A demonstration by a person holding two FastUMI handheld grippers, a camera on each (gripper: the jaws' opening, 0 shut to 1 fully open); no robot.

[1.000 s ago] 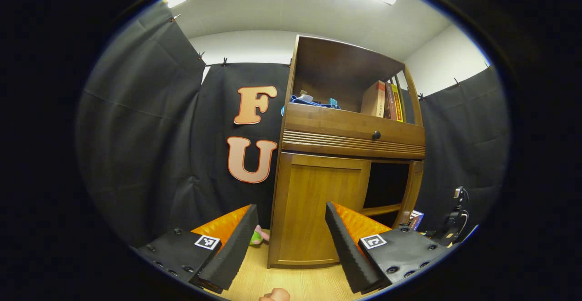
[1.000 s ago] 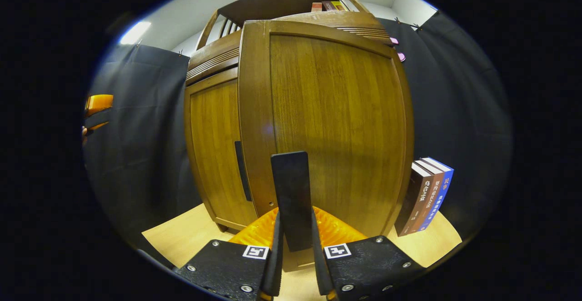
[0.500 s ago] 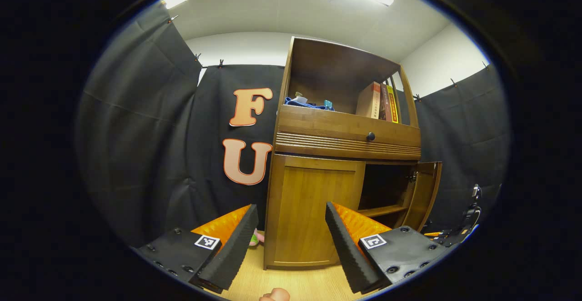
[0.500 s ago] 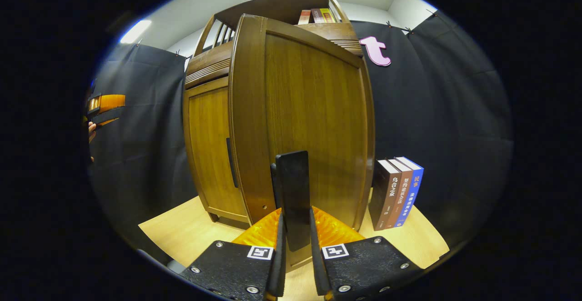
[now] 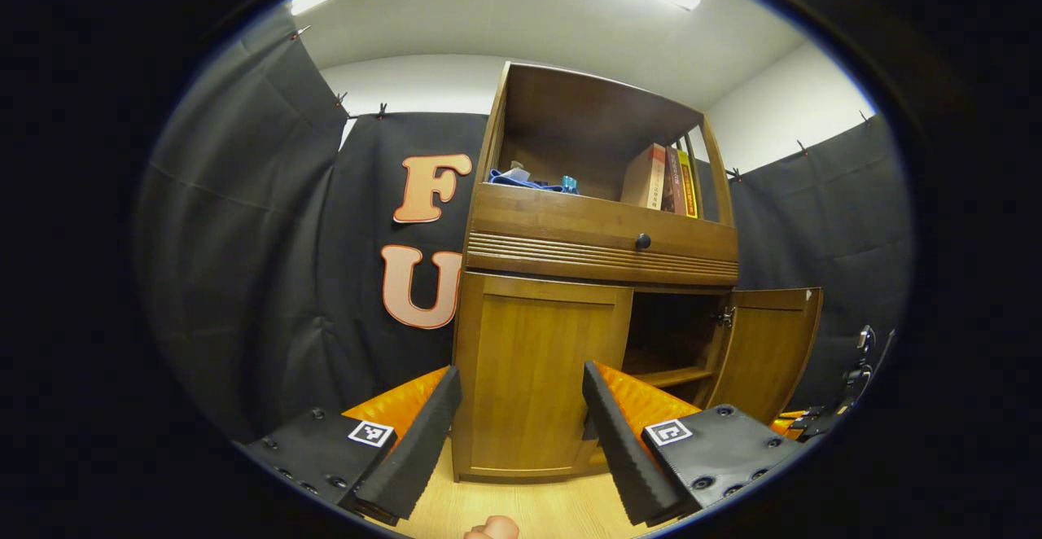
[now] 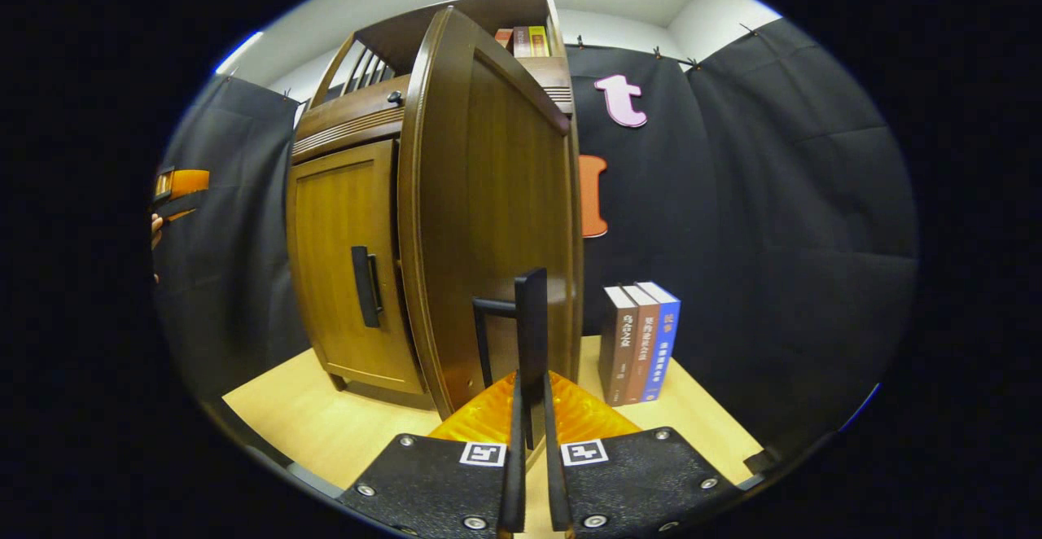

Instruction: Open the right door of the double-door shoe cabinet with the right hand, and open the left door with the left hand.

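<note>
- Left gripper view: the brown wooden double-door shoe cabinet (image 5: 598, 278) stands on a light wooden surface (image 5: 521, 506) before black cloth walls. Its left door (image 5: 533, 376) is closed; its right door (image 5: 769, 352) stands swung open.
- The left gripper (image 5: 521, 433) hovers before the left door, fingers spread apart.
- Right gripper view: the right gripper (image 6: 531, 409) has its fingers pinched on the right door's black bar handle (image 6: 533, 335). Three upright books (image 6: 639, 343) stand on the surface beside the cabinet.

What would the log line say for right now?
right door: swung open | right gripper: shut on right door handle | left door: closed | left gripper: open, facing left door
</note>
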